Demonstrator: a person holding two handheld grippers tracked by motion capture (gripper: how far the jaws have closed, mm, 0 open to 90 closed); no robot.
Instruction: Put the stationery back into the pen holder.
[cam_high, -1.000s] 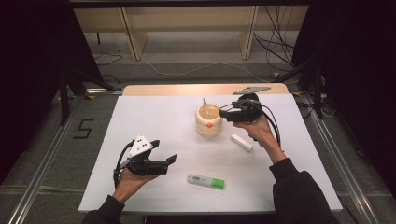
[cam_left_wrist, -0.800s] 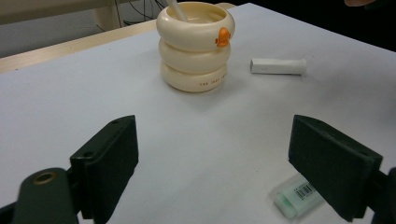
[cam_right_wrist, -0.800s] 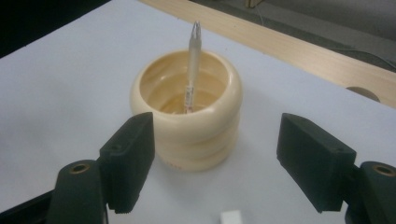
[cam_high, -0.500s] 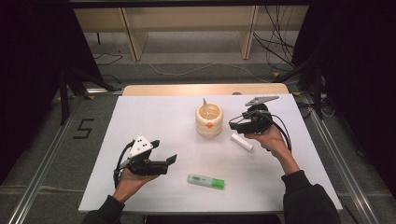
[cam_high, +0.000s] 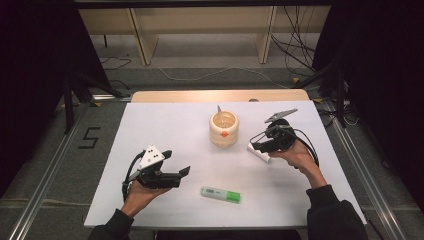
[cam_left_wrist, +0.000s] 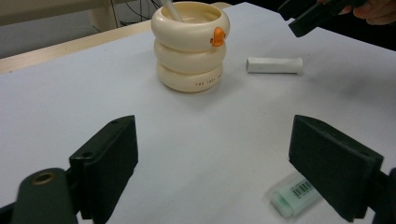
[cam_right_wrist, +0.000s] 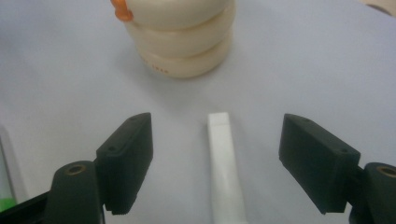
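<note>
Your left gripper (cam_high: 181, 171) is waiting near the front left corner of the white table (cam_high: 165, 125), its jaws standing wide apart and holding nothing. The green marker (cam_high: 220, 194) is lying flat by the front edge, just beside it, not picked up yet. The cream cup (cam_high: 223, 129) is standing in the middle, toward the back edge, with a thin stick already poking out of it. Your right gripper (cam_high: 256, 147) is hanging over the white tube (cam_left_wrist: 274, 65), which is lying flat just right of the cup. Its jaws are wide open on both sides of the tube, not squeezing it. I think grabbing and lifting are still ahead.
</note>
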